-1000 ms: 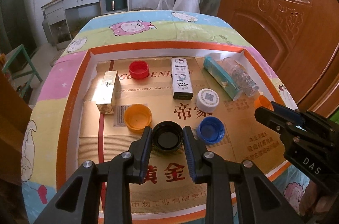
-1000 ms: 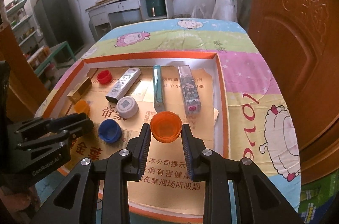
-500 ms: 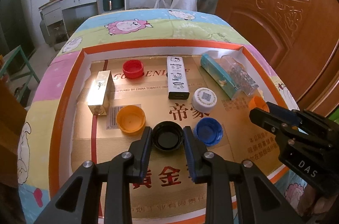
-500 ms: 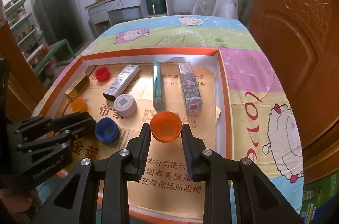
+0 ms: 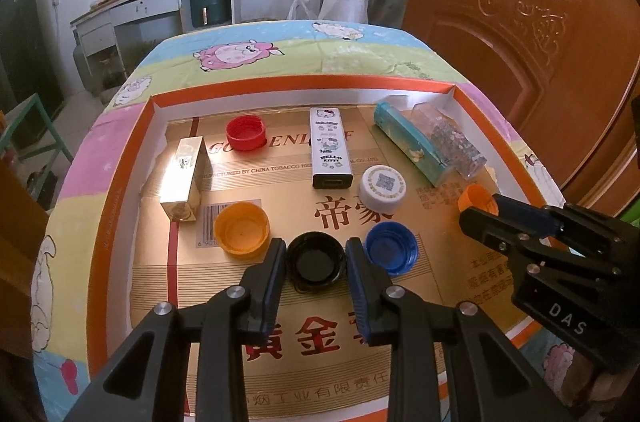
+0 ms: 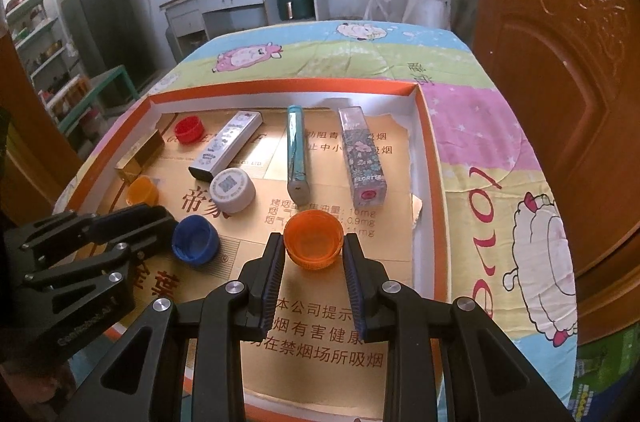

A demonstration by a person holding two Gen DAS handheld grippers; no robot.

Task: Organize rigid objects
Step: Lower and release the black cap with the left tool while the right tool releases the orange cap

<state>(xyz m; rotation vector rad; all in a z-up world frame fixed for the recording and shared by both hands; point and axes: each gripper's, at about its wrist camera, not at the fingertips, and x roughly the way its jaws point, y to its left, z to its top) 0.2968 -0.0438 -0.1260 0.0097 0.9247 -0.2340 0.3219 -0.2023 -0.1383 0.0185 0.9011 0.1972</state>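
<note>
In the shallow orange-rimmed cardboard tray (image 5: 120,206), the left gripper (image 5: 316,254) had its fingers narrowly parted around a black plastic bottle cap (image 5: 316,262), the pads at its rim and just easing apart. To the right, the right gripper (image 6: 314,250) bracketed an orange plastic bottle cap (image 6: 314,238) likewise; whether either pad pressed, I could not tell. Both caps appeared freshly placed; next, each gripper probably needed to back off cleanly.
</note>
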